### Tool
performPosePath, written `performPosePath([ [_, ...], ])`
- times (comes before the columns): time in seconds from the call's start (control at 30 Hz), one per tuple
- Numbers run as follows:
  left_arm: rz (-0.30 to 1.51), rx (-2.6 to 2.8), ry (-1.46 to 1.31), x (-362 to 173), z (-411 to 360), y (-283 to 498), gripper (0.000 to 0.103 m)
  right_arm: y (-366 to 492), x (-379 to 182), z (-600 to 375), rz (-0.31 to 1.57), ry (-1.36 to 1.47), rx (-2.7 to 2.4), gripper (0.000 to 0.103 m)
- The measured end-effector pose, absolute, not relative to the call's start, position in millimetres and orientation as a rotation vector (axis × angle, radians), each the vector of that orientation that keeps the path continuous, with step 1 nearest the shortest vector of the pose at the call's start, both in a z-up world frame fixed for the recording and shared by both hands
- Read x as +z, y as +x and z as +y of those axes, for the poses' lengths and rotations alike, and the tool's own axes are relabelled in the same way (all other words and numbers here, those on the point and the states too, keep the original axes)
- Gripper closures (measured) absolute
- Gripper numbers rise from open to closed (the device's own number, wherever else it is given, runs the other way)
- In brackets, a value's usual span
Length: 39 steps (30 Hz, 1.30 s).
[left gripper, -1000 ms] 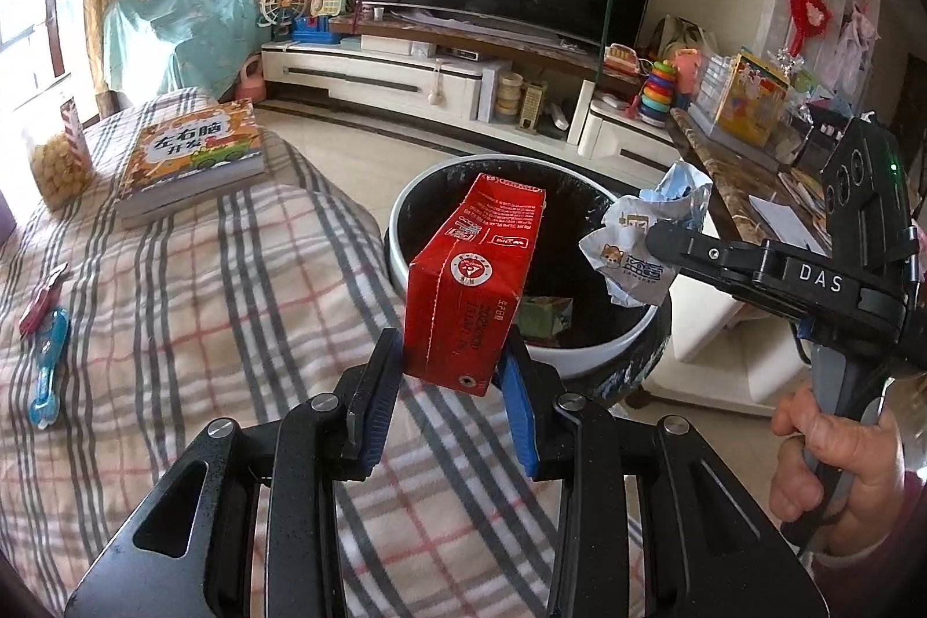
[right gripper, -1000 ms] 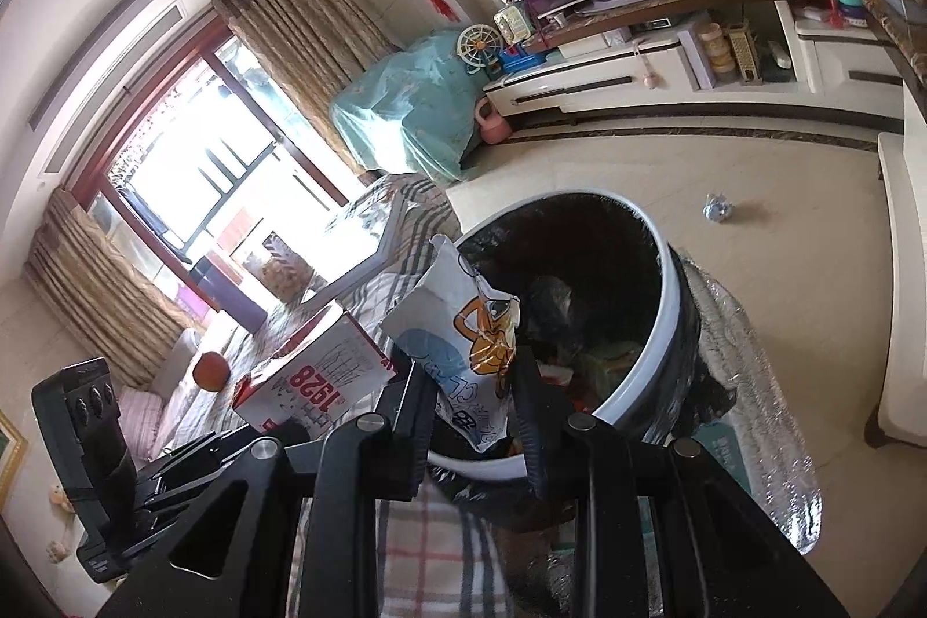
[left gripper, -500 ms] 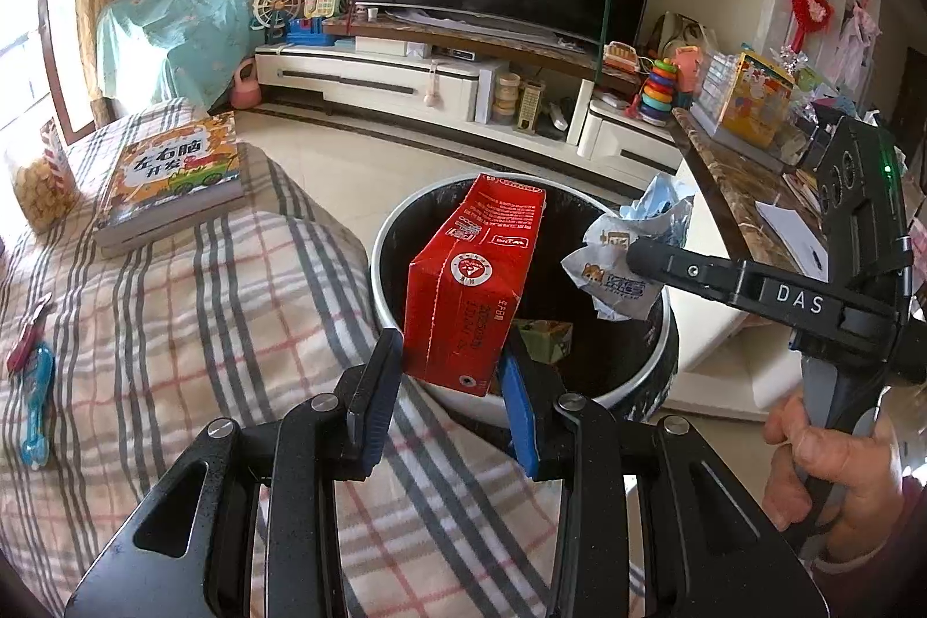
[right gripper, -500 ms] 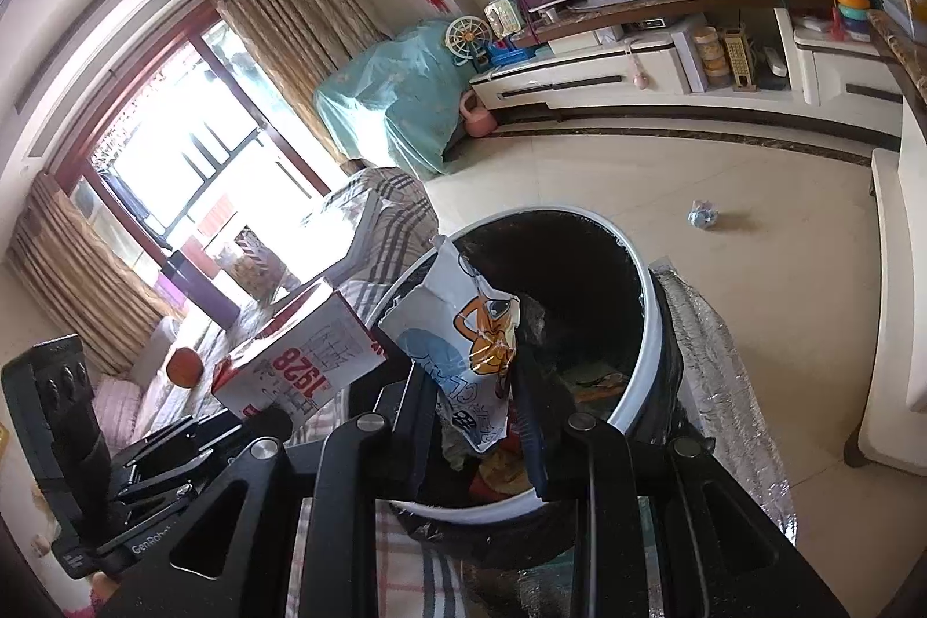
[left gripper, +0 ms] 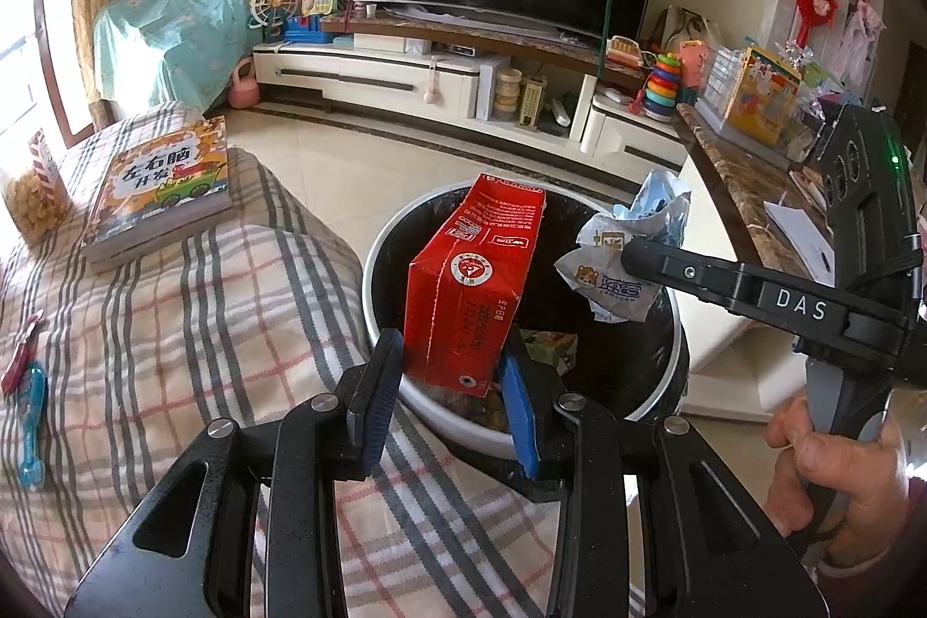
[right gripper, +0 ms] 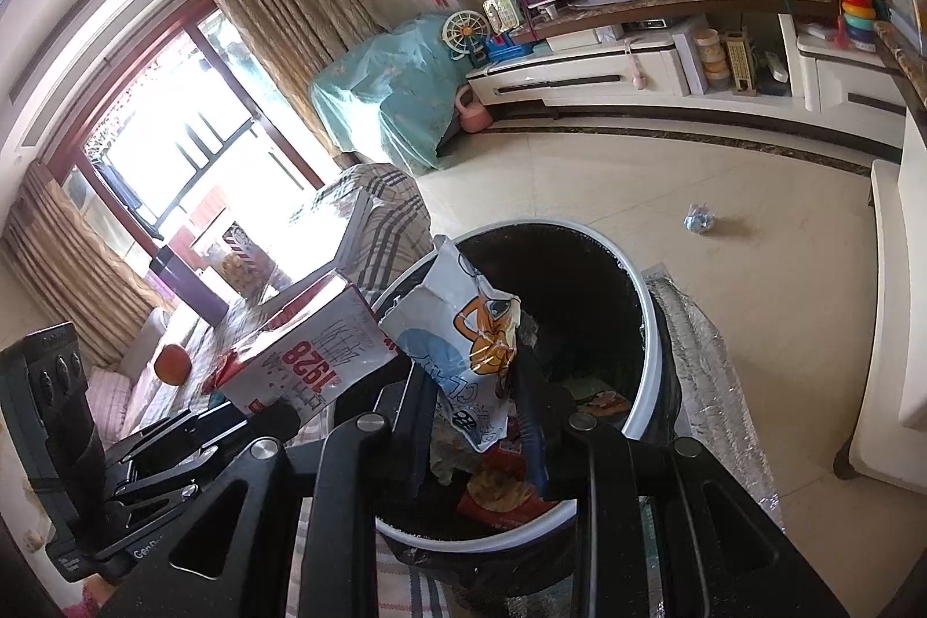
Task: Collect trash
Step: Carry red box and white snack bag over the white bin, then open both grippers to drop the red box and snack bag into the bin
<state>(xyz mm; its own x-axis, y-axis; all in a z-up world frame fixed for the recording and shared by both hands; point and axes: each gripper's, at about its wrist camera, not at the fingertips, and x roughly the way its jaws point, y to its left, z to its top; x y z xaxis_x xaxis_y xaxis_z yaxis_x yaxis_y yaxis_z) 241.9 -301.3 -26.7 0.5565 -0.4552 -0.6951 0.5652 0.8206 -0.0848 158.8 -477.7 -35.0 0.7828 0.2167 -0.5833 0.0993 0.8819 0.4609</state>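
Observation:
My left gripper (left gripper: 449, 395) is shut on a red carton (left gripper: 472, 288) and holds it tilted over the near rim of the round black trash bin (left gripper: 672, 346) with a white rim. My right gripper (right gripper: 475, 435) is shut on a crumpled white and blue snack wrapper (right gripper: 463, 334) above the bin (right gripper: 649, 328). The wrapper (left gripper: 620, 264) and right gripper (left gripper: 631, 253) show at the right of the left wrist view. The carton (right gripper: 313, 357) and left gripper (right gripper: 272, 421) show at the left of the right wrist view. Trash lies inside the bin.
A plaid-covered table (left gripper: 174, 328) holds a children's book (left gripper: 162, 183), a snack jar (left gripper: 32, 195) and a blue clip (left gripper: 32, 415). A TV stand (left gripper: 440, 79) lines the far wall. A marble counter (left gripper: 747, 189) is at right. A small crumpled scrap (right gripper: 700, 218) lies on the floor.
Both grippers have moved forward over the bin with the carton and the wrapper still held. The bin now lies closer and lower in both views.

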Motion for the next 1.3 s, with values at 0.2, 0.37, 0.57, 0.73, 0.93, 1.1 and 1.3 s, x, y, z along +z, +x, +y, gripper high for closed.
performPosePath([
  [0.2,0.777,-0.602,0.153,-27.0,-303.5,244.6,0.07,165.4,-35.1,-479.9,0.685,0.493,0.06,0.075],
  [0.37,0.784,-0.604,0.156,-28.6,-306.3,247.2,0.07,168.3,-34.5,-478.0,0.691,0.484,0.058,0.074],
  [0.57,0.794,-0.606,0.16,-30.1,-307.6,248.3,0.07,171.8,-34.4,-477.6,0.703,0.474,0.055,0.073],
  [0.73,0.798,-0.611,0.164,-31.9,-310.9,249.2,0.07,173.4,-36.0,-477.8,0.71,0.468,0.051,0.073],
  [0.93,0.813,-0.616,0.15,-32.8,-311.2,251.7,0.069,174.3,-37.6,-479.5,0.717,0.479,0.052,0.067],
  [1.1,0.828,-0.62,0.117,-32.9,-305.2,252.3,0.057,174.6,-37.2,-482.0,0.721,0.489,0.047,0.049],
  [1.3,0.824,-0.598,0.084,-32.9,-285.2,244.9,0.047,168.5,-36.6,-484.4,0.705,0.503,0.032,0.029],
])
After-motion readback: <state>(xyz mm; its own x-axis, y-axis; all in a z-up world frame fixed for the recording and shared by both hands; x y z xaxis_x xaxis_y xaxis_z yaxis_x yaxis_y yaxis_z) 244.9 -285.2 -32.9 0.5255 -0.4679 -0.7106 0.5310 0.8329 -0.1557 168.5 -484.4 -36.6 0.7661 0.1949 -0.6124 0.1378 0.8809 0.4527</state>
